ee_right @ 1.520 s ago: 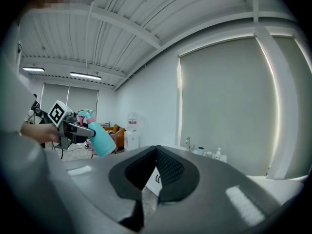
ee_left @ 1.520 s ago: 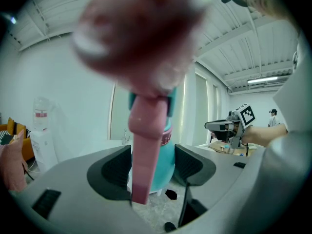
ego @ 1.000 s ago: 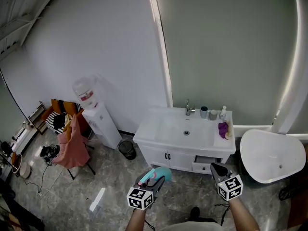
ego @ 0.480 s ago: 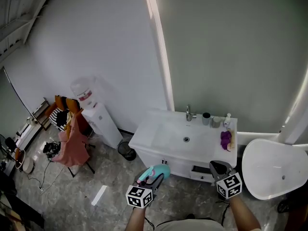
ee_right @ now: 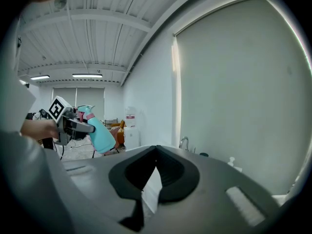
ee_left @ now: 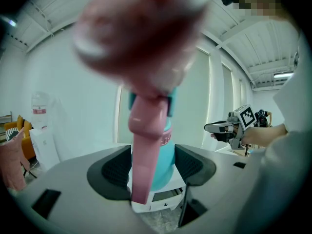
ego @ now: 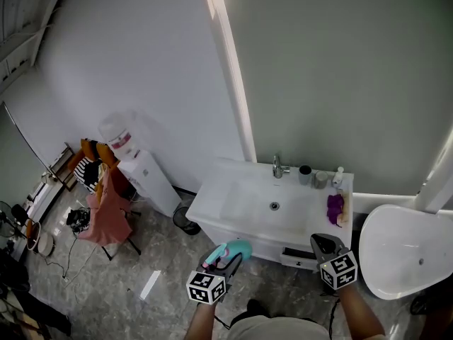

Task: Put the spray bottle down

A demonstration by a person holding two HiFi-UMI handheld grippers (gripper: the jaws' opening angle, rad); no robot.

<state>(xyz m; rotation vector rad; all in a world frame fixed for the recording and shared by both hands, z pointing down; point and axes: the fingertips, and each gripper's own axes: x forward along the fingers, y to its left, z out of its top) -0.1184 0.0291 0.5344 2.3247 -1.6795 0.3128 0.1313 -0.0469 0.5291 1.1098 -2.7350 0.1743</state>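
A teal spray bottle (ego: 234, 250) with a pink trigger is held in my left gripper (ego: 228, 261), low in the head view, in front of the white vanity (ego: 226, 198). In the left gripper view the bottle's teal body (ee_left: 162, 167) sits between the two black pads, with the pink trigger (ee_left: 145, 155) hanging in front. From the right gripper view the bottle (ee_right: 101, 134) points nozzle up at the left. My right gripper (ego: 320, 242) hovers near the vanity's right front corner, jaws shut (ee_right: 156, 152) with nothing in them.
The vanity top carries a faucet (ego: 277, 167), small cups (ego: 305, 170), a soap bottle (ego: 337, 176) and a purple cloth (ego: 334, 205). A white tub (ego: 410, 250) stands at the right. A water dispenser (ego: 139, 173), a bin (ego: 185, 219) and a chair with clothes (ego: 105, 207) are at the left.
Both grippers and the camera have come closer to the vanity, which now lies just beyond the grippers. The bottle stays gripped in the left gripper.
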